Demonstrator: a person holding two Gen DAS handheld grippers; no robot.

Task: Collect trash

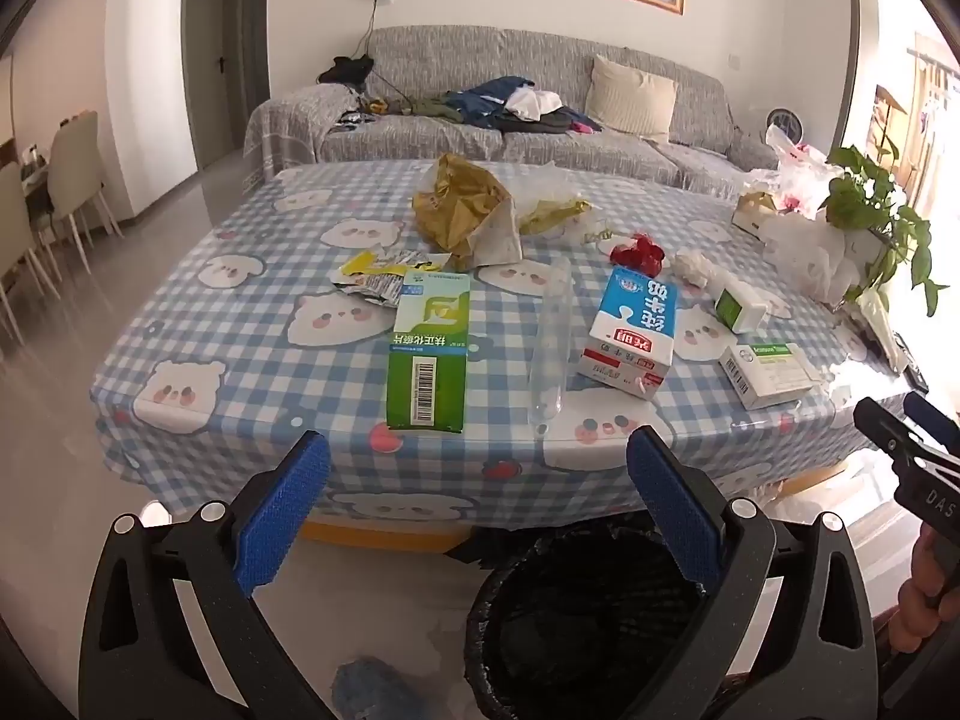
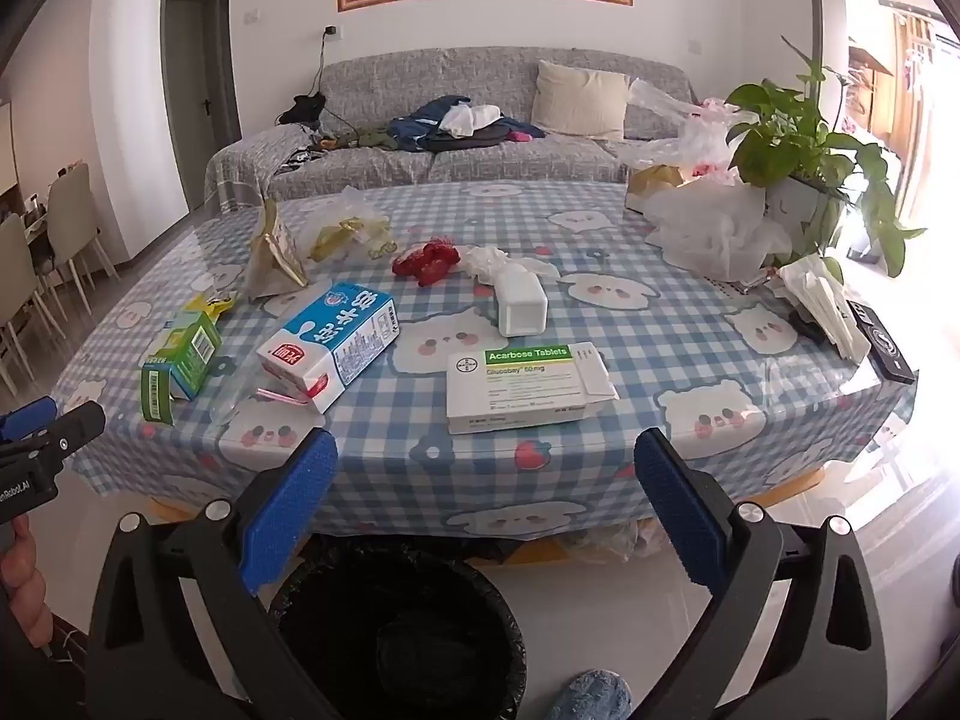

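**Both grippers wide open above the bin, trash spread over the table**

The left gripper (image 1: 479,468) hangs in front of the near edge of the table (image 1: 252,360), its blue-padded fingers spread wide with nothing between them. The right gripper (image 2: 486,471) stands the same way, jaws fully apart and empty, aimed down at the table's near edge. Each gripper shows at the side of the other's view, held by a hand (image 2: 24,594).

Below both grippers, on the floor against the table's near side, sits a black bin (image 2: 396,618) lined with a dark bag; nothing can be made out inside it.

The trash lies on the blue checked cloth. Near the front left is a flattened green box (image 1: 427,354), with a torn yellow-and-white wrapper (image 1: 375,279) just beyond it. A clear plastic tube (image 1: 551,348) lies to the right of the green box, and a blue-and-white milk carton (image 1: 630,333) lies on its side just right of that. The white Acarbose tablet box (image 2: 525,387) rests near the front, right of the carton. Farther back are a small white box (image 2: 521,303), a crumpled red wrapper (image 2: 427,261), a wad of white tissue (image 2: 489,258) and a crumpled gold bag (image 1: 468,216). At the far right stand a potted plant (image 2: 798,144) and loose white plastic bags (image 2: 714,228).
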